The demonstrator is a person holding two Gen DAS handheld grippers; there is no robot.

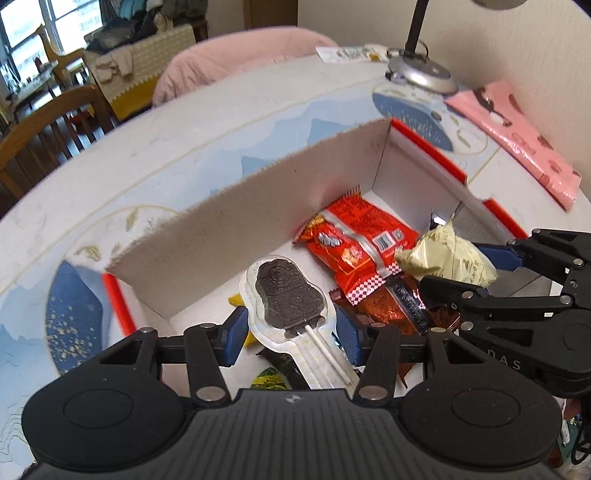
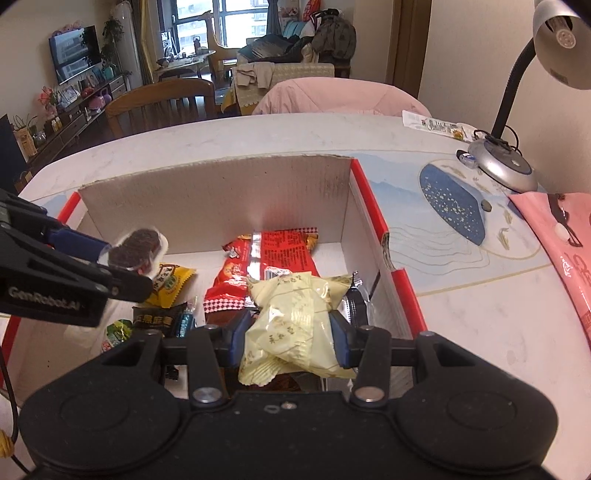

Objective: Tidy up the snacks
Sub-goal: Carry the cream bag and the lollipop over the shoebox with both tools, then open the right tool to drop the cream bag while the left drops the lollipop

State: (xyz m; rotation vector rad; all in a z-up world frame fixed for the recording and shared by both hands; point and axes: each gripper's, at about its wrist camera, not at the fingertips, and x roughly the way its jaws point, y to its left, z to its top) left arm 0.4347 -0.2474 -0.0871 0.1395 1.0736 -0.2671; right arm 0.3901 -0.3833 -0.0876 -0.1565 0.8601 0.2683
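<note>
Soft daylight enters through the far windows (image 2: 221,22). Fisheye bends the tabletop (image 1: 184,122) edges. Dark vignette fills the corners

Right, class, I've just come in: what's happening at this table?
A person is sorting snacks with two tools. The left hand-held gripper holds a chocolate lollipop over the cardboard box. The right hand-held gripper holds a pale yellow snack packet above it. A red snack packet already lies inside.

Left tool (image 1: 291,332) clamps chocolate lollipop (image 1: 286,295) above the snack box (image 1: 236,218)
</note>
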